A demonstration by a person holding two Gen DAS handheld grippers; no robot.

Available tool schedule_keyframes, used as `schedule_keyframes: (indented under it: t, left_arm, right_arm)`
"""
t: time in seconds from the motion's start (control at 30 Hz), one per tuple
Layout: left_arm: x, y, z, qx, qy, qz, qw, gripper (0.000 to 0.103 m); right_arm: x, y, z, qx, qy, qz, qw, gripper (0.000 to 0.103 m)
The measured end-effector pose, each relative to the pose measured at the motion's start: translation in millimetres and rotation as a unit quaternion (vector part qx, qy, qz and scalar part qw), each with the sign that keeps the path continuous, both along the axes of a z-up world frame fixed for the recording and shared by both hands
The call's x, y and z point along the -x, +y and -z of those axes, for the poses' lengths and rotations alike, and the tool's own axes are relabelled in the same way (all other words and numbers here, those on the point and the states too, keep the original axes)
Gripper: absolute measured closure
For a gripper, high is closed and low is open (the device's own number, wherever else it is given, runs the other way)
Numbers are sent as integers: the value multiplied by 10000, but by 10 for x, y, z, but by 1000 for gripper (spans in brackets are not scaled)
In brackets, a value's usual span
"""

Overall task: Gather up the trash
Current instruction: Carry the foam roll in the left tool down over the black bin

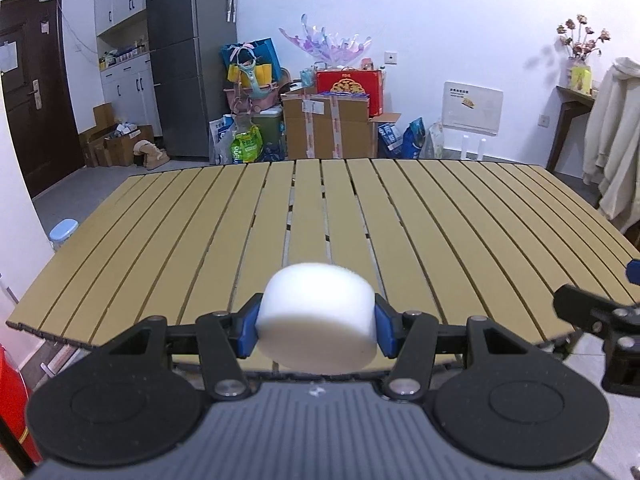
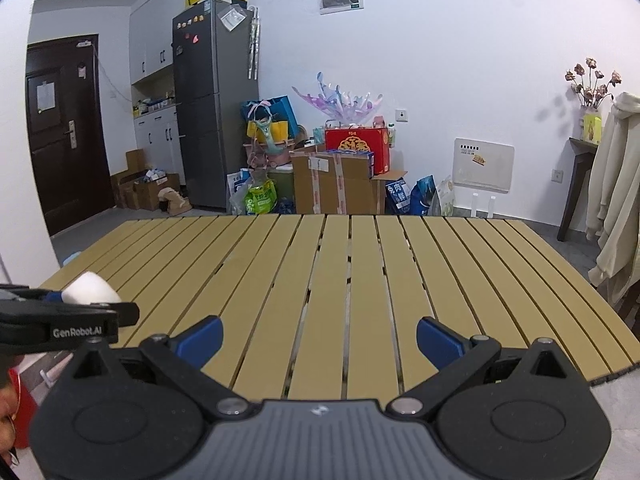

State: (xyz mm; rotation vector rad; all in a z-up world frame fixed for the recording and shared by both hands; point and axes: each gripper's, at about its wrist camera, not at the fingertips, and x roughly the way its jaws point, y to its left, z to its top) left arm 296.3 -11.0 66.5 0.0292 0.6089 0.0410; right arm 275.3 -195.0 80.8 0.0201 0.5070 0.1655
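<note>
While left fingers clamp seemingly foam puck, right fingers gape empty.

A slatted yellow table spreads out ahead of the fingers and below them. Beyond its far edge, straight ahead, a taped cardboard box stands against the white wall with a red gift box on it. Ahead and to the left of the fingers rises a grey fridge, with a dark brown door further left. Far right, a cream garment hangs beside a vase of dried flowers.
</note>
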Motion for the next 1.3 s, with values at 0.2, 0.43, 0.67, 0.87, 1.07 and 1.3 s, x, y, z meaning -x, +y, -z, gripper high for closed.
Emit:
schedule_keyframes:
  t: [0.2, 0.43, 0.67, 0.87, 1.07, 1.3]
  left_arm:
    - [324, -56, 88, -5, 55, 147, 9999, 47]
    - [647, -138, 346, -39, 306, 276, 9991, 47]
    - [828, -152, 691, -21, 660, 284, 9974, 47]
    - [957, -140, 1002, -26, 990, 188, 9949, 47]
    - [996, -106, 1291, 25, 1323, 50, 9912, 47]
    - [979, -114, 1619, -39, 1639, -17, 9865, 47]
  right_arm:
    - [347, -50, 144, 35, 152, -36, 9999, 0]
    - [643, -135, 405, 69, 417, -58, 9991, 0]
    - [883, -207, 724, 28, 752, -34, 9972, 0]
    - [1000, -240, 1023, 40, 1034, 4, 9946, 0]
    - [965, -294, 1238, 66, 1265, 36, 9919, 0]
    - [929, -316, 1548, 114, 1565, 92, 9876, 0]
